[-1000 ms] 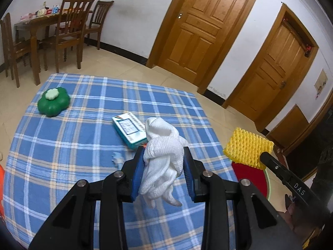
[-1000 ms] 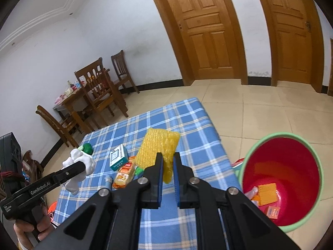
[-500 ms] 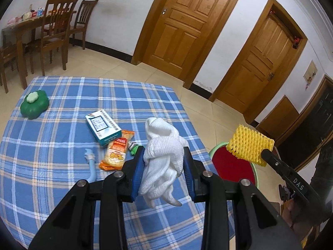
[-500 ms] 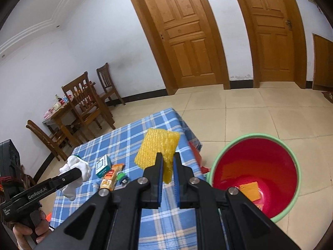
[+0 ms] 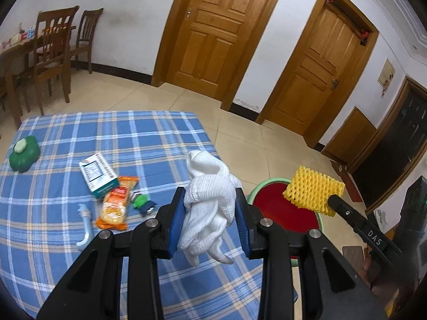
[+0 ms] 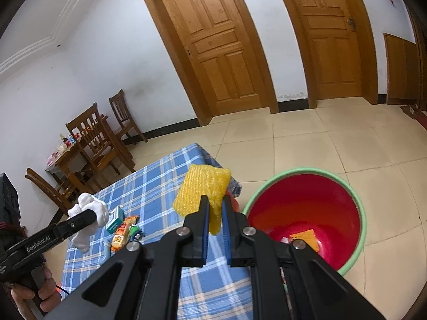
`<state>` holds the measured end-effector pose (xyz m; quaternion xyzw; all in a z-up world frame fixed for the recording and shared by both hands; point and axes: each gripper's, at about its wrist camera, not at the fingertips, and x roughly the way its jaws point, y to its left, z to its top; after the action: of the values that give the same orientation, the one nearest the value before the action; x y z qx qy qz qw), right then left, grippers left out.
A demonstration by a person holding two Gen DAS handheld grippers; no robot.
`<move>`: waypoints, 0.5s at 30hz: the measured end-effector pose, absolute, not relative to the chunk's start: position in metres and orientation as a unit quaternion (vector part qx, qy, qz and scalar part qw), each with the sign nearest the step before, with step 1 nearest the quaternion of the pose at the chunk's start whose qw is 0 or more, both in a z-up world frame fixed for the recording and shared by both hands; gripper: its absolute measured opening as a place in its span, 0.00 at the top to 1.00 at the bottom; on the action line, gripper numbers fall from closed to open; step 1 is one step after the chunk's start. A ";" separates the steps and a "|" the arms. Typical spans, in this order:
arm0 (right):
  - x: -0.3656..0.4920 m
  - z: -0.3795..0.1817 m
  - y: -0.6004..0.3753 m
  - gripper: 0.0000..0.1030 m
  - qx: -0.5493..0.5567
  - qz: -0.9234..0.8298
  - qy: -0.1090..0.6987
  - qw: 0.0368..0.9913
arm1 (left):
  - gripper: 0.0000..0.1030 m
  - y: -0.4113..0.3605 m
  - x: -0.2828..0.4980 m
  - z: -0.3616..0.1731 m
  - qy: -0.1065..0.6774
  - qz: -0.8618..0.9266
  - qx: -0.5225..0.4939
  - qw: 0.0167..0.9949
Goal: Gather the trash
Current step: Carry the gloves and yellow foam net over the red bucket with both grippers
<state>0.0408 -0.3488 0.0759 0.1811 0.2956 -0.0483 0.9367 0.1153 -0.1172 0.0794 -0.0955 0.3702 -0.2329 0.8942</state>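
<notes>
Two hand-held grippers angled downward, left (image 5: 209,208) clamping white glove (image 5: 206,186), right (image 6: 214,213) pinching yellow foam net (image 6: 201,189)

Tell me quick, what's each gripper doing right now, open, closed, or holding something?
Left gripper: closed on the white glove.
Right gripper: closed on the yellow foam net.

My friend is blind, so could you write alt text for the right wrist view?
The right gripper pinches a yellow foam net beside a red bucket on the tiled floor. Behind it lies a blue checked tablecloth with scattered wrappers.
</notes>
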 end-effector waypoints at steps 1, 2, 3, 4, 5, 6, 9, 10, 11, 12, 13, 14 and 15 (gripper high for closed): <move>0.040 0.075 -0.351 0.90 0.182 -0.050 0.295 0.936 | 0.65 -0.122 0.115 0.080 0.369 -0.236 -0.091 0.894; 0.037 0.075 -0.354 0.90 0.184 -0.053 0.295 0.936 | 0.65 -0.127 0.115 0.081 0.368 -0.238 -0.087 0.894; 0.036 0.074 -0.358 0.90 0.186 -0.055 0.294 0.936 | 0.65 -0.134 0.115 0.081 0.368 -0.241 -0.082 0.894; 0.034 0.073 -0.361 0.90 0.187 -0.059 0.294 0.935 | 0.65 -0.138 0.115 0.081 0.368 -0.245 -0.078 0.893; 0.032 0.073 -0.364 0.90 0.189 -0.061 0.294 0.935 | 0.65 -0.143 0.115 0.081 0.369 -0.248 -0.076 0.892; 0.030 0.072 -0.367 0.90 0.191 -0.064 0.293 0.935 | 0.65 -0.149 0.116 0.081 0.370 -0.252 -0.073 0.891; 0.025 0.069 -0.378 0.90 0.196 -0.075 0.293 0.933 | 0.65 -0.162 0.117 0.079 0.374 -0.261 -0.068 0.888; 0.024 0.069 -0.382 0.90 0.198 -0.077 0.293 0.932 | 0.65 -0.167 0.118 0.078 0.375 -0.264 -0.065 0.887; 0.022 0.067 -0.386 0.90 0.200 -0.080 0.293 0.932 | 0.65 -0.172 0.119 0.077 0.376 -0.266 -0.061 0.886; 0.021 0.065 -0.390 0.90 0.202 -0.085 0.294 0.930 | 0.65 -0.178 0.120 0.075 0.378 -0.269 -0.057 0.884; 0.020 0.063 -0.393 0.90 0.204 -0.088 0.296 0.929 | 0.65 -0.184 0.121 0.073 0.380 -0.273 -0.053 0.882; 0.020 0.061 -0.395 0.90 0.206 -0.091 0.297 0.928 | 0.65 -0.189 0.122 0.072 0.382 -0.276 -0.051 0.881; 0.020 0.058 -0.399 0.90 0.208 -0.093 0.300 0.926 | 0.65 -0.195 0.123 0.070 0.385 -0.279 -0.047 0.879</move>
<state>0.0198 -0.3992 0.0584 0.2080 0.2996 -0.0932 0.9264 0.1226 -0.1949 0.0695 -0.0469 0.3848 -0.2787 0.8786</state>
